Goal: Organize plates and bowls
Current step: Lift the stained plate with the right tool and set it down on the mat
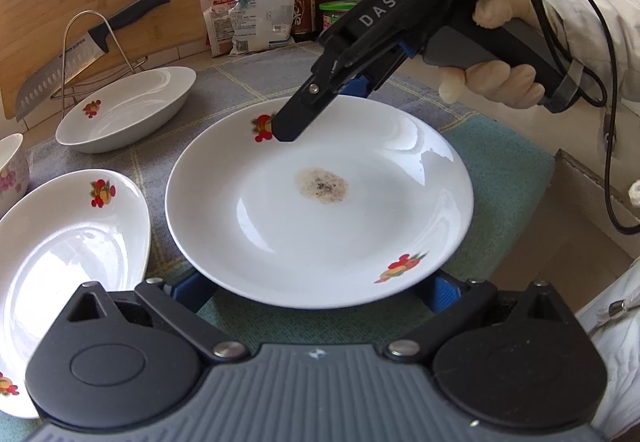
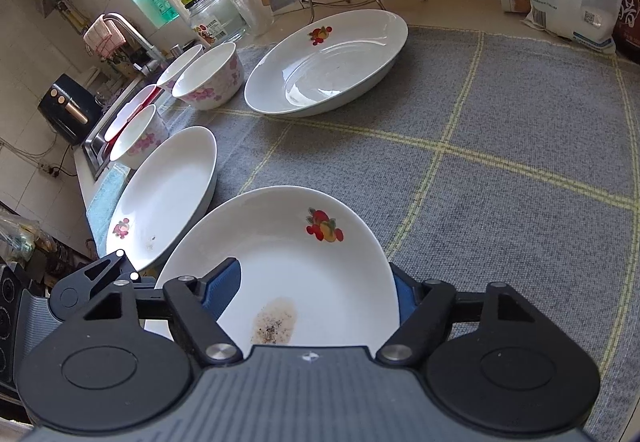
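Left wrist view first: the stained plate (image 1: 320, 202), white with fruit prints and a brown speckled patch at its middle, sits between both tools, apparently lifted off the grey checked mat (image 1: 240, 82). The right gripper (image 1: 290, 130) comes in from the far side, fingers clamped on the far rim, one above the plate and a blue pad showing below. The left gripper (image 1: 320, 290) has its blue fingers (image 1: 440, 292) spread wide apart under the near rim, cradling rather than pinching, as far as I can tell.

Right wrist view agrees: the rim runs straight through the right tool's fingers. Beyond those fingertips lies a deep oval dish (image 2: 328, 62); off to their left, a round plate (image 2: 168, 194) and flowered bowls (image 2: 210, 76).

My read: this is the carry step, with the stack not yet begun. Next, the plate needs to be kept level, carried leftward over the matching round plate, lowered squarely, and only then released.
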### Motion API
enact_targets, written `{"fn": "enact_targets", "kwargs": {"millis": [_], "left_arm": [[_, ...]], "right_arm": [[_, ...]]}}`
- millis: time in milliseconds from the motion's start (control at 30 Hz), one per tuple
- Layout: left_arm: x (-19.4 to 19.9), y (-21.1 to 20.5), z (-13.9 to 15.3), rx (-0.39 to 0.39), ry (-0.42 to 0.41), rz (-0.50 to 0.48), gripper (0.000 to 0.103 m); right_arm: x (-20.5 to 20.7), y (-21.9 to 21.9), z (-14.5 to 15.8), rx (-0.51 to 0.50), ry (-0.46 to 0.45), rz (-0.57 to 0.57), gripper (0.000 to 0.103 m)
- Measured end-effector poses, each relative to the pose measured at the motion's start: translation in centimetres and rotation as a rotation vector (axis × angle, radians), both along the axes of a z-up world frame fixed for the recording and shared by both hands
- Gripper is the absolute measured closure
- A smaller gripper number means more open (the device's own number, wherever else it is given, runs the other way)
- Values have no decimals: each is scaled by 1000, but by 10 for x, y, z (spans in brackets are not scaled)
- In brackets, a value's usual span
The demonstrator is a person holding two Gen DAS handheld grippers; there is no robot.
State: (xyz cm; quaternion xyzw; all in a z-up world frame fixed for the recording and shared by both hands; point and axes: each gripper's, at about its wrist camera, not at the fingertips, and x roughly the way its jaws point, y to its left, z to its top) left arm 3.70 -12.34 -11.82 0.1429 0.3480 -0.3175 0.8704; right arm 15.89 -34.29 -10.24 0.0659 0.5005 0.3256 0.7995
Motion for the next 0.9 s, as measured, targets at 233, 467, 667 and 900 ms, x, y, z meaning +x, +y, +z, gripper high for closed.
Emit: {"fn": "enact_targets", "kwargs": {"millis": [233, 467, 667, 900], "left_arm": [[6, -6, 6, 7, 1, -3, 1], [25, -21, 13, -1, -17, -31, 1], [47, -42, 13, -11, -18, -72, 1], [70, -67, 8, -13, -23, -114, 1]], "right_arm": [[1, -6, 11, 6, -28, 11, 22], [10, -27, 23, -6, -67, -18, 22], [19, -51, 26, -26, -91, -65, 22], [31, -80, 27, -43, -114, -114, 22]]}}
